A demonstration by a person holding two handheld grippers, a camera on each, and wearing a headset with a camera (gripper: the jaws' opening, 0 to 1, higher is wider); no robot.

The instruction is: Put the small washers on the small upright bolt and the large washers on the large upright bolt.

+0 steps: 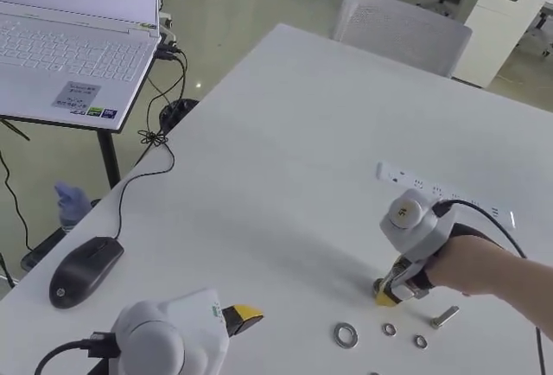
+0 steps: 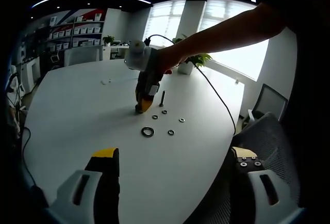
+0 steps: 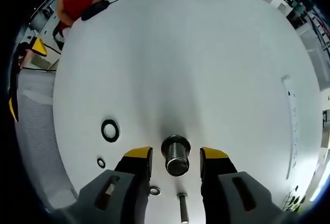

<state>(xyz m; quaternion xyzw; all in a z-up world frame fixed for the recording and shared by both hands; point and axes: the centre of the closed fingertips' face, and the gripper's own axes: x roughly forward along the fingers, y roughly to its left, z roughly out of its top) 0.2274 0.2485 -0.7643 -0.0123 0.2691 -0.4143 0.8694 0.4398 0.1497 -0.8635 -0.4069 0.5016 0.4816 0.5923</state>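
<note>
Showing white on the tabletop [image 1: 285, 133], glinting silver on the bolt [image 3: 176, 154] and washers [image 1: 346, 334], wearing yellow tips over pale grey on the right hand-held gripper [image 1: 386, 293], showing black on the mouse [image 1: 85, 270].

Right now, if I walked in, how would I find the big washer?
Start at the white table and look by the right gripper. Metal rings lie flat beside it. The big washer is the widest ring, clearly bigger than the small washers nearby.

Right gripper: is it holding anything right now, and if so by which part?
Nothing yet. The right gripper stands open around the large bolt, a gap showing on each side of its shaft. The left gripper is open and empty.
</note>
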